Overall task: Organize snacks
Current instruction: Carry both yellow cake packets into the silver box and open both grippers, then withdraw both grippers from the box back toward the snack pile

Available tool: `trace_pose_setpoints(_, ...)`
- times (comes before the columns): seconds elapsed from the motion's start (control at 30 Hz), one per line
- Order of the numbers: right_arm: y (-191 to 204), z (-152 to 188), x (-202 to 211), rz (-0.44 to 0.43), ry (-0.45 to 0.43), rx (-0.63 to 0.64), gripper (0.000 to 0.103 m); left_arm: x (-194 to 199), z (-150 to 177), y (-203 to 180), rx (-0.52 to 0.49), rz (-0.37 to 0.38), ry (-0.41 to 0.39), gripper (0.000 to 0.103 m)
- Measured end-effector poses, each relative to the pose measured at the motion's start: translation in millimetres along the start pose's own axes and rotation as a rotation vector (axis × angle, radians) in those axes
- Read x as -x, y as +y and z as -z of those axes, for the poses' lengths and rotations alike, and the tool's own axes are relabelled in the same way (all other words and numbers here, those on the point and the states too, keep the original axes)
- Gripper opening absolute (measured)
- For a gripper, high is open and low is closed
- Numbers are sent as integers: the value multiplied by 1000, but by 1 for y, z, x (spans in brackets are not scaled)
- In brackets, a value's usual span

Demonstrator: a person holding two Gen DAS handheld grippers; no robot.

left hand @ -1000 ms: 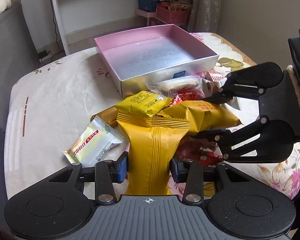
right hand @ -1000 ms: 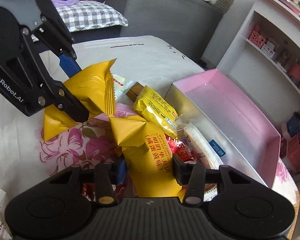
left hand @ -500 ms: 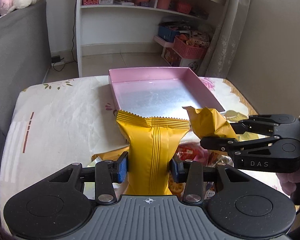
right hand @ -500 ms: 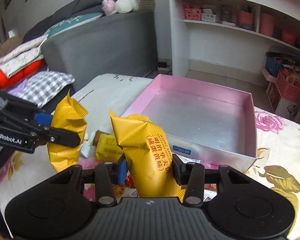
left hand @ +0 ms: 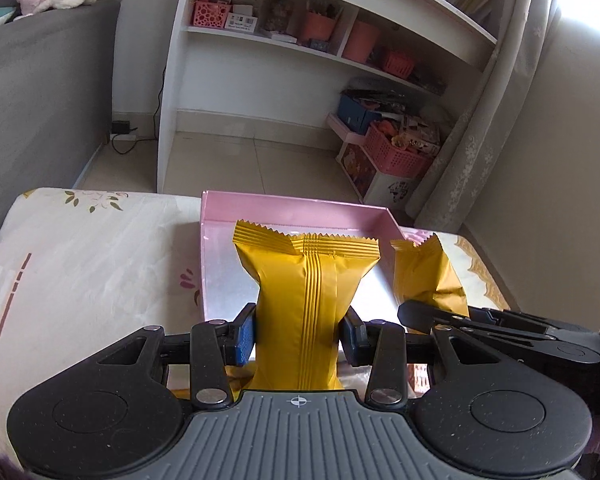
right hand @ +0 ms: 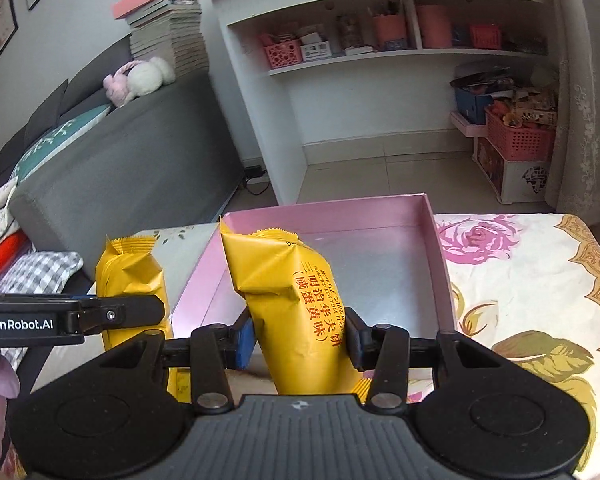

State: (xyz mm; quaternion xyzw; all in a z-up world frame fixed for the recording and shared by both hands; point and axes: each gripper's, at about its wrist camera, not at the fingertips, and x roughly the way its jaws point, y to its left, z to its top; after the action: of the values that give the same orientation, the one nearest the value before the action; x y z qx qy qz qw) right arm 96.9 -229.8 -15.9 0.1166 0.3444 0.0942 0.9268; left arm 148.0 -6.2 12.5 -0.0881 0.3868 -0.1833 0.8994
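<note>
yellow snack packet [left hand: 304, 312] clamped upright in left hand-held gripper [left hand: 299, 334].

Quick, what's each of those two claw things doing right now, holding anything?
Left gripper: shut on a yellow snack pack, over the pink box.
Right gripper: shut on another yellow pack, the printed one.
</note>
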Motion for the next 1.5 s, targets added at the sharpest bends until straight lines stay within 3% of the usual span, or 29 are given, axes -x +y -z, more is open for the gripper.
trace_pose_setpoints(0.27,-23,-4,-15,12,-54,-148,37,-25,-10,-1,34,-58,-36,39)
trace_pose_setpoints(0.4,-27,-4,-21,32,-66,-157,37,-39,-10,2,23,-119,-28,39)
trace_pose_setpoints(0.67,-35,-4,-34,69,-59,-158,38,-58,-8,8,33,-166,-11,39)
trace_pose_setpoints(0.9,-38,-3,-37,84,-53,-132,38,-61,-2,8,5,-176,-9,39)
trace_pose_setpoints(1.03,-35,-3,-36,91,-46,-119,46,-59,-2,5,-20,-174,-12,42)
trace_pose_setpoints(1.13,-33,-4,-32,99,-55,-111,68,-57,-1,3,-34,-183,-14,56)
trace_pose_setpoints(1.37,-27,-8,-22,115,-60,-90,82,-47,0,-3,-74,-172,-19,82)
trace_pose_setpoints(1.5,-24,-11,-13,130,-60,-80,85,-39,3,-12,-123,-179,-22,91)
